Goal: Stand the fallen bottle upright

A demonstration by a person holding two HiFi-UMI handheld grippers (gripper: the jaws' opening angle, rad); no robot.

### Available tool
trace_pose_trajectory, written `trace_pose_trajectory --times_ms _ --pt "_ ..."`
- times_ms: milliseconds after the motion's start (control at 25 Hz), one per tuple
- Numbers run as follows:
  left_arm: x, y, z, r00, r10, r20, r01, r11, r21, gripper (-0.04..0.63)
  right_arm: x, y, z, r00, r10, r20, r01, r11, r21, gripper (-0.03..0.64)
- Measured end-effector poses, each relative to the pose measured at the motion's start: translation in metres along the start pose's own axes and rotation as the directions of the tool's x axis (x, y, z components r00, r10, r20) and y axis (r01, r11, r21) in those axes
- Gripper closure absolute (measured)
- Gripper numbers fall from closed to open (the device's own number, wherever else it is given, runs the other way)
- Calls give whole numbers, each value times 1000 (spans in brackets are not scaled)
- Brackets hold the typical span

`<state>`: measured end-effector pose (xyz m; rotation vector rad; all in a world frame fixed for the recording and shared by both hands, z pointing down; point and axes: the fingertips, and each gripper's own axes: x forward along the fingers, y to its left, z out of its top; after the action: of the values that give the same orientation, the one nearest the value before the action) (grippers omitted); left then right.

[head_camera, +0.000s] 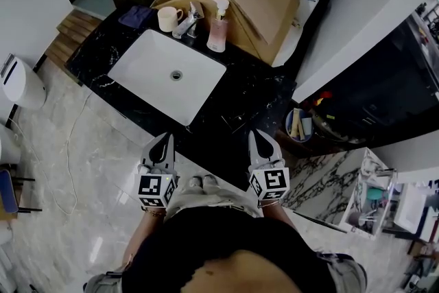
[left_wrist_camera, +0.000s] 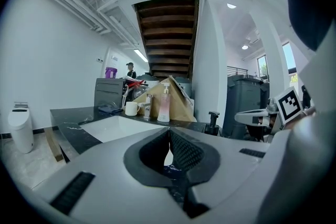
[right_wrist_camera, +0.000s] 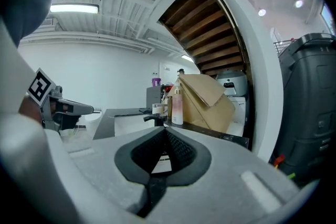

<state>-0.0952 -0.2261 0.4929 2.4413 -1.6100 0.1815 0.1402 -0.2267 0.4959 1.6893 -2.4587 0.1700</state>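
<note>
The black pump bottle [left_wrist_camera: 212, 119] shows only its dark pump head, standing upright. It is at the near edge of the black desk [head_camera: 240, 89], just beyond the right hand-held gripper [head_camera: 254, 137] and right of the left hand-held gripper [head_camera: 167, 138]. Both have their jaws pressed together on nothing. The bottle's body is hidden behind the jaws, and from above it barely stands out against the dark desk.

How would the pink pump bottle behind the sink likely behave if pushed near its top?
The pump bottle stands tall and narrow, so a high push would probably tip it. It looks like smooth plastic: likely slippery, hardly fragile. The cardboard box right beside it might stop a fall that way.
</note>
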Motion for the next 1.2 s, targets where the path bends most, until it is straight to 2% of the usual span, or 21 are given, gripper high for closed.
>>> trace_pose_trajectory --times_ms 280,560,880,1200 --pt "5 -11 8 999 -54 -4 54 998 29 591 -1 -7 -5 998 -47 -37 48 999 12 611" --pt "8 1 23 999 -27 35 26 999 26 592 2 -8 -3 998 -60 -36 61 998 27 611" --pt "4 -1 14 999 -45 -6 45 998 35 592 3 -5 -2 998 -47 -43 48 999 15 611" --pt "6 0 13 999 -51 -10 51 998 38 592 4 -3 -5 998 -44 -53 44 999 -6 611"
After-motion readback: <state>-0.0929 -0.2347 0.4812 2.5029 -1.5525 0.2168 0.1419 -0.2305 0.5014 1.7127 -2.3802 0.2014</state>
